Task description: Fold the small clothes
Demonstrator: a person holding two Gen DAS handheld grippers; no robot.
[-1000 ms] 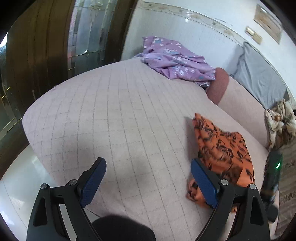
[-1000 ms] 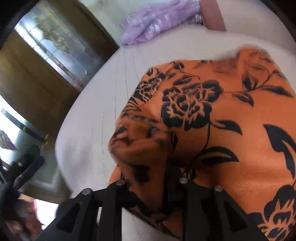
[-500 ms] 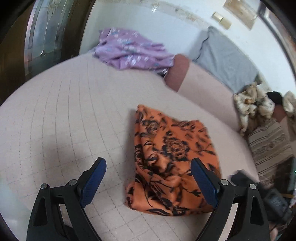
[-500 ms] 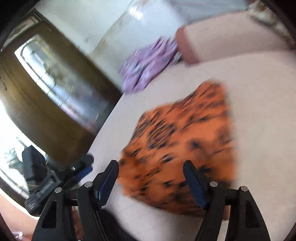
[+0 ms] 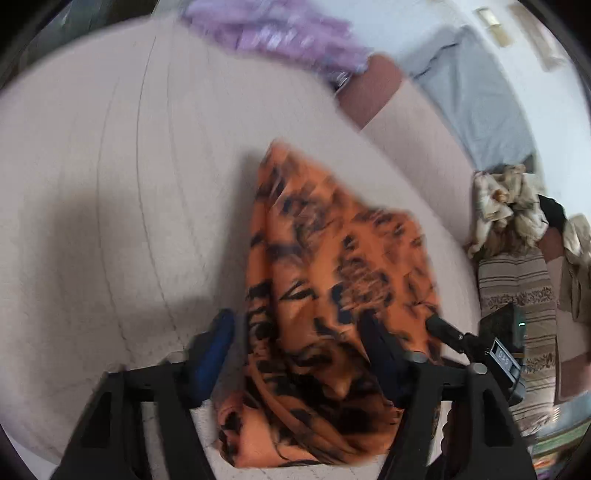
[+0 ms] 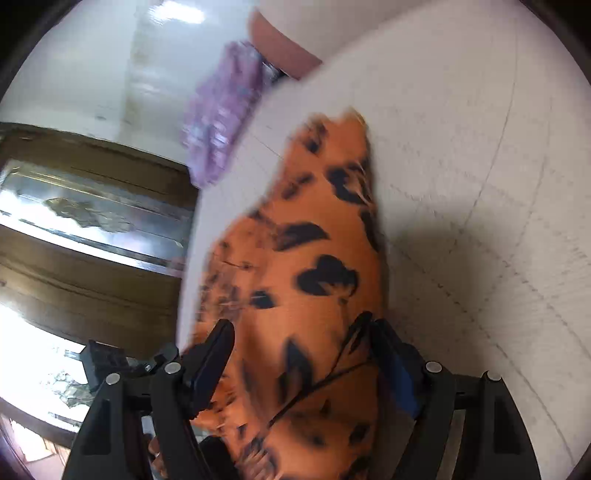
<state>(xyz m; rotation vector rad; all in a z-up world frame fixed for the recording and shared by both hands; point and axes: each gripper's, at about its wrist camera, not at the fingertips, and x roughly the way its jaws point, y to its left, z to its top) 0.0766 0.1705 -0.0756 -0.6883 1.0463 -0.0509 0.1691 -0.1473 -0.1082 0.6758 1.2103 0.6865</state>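
Observation:
An orange garment with black flower print (image 5: pixel 332 280) lies folded on the pale quilted bed (image 5: pixel 110 184). My left gripper (image 5: pixel 299 339) is open, its blue-padded fingers on either side of the garment's near end. In the right wrist view the same garment (image 6: pixel 314 277) runs between the open fingers of my right gripper (image 6: pixel 303 354), which straddles its near end from the opposite side. Both views are motion-blurred. The right gripper's body (image 5: pixel 476 343) shows at the garment's right edge in the left wrist view.
A purple flowered cloth (image 5: pixel 280 33) lies at the bed's far end beside a pink bolster (image 5: pixel 373 88). A grey pillow (image 5: pixel 476 96) leans on the wall. Crumpled beige cloth (image 5: pixel 506 203) and a striped blanket (image 5: pixel 517 295) sit at the right. A wooden glass door (image 6: pixel 92 221) stands beyond the bed edge.
Both grippers have moved in over the orange garment and now straddle its ends. The right gripper, shut on the garment a second ago, is open.

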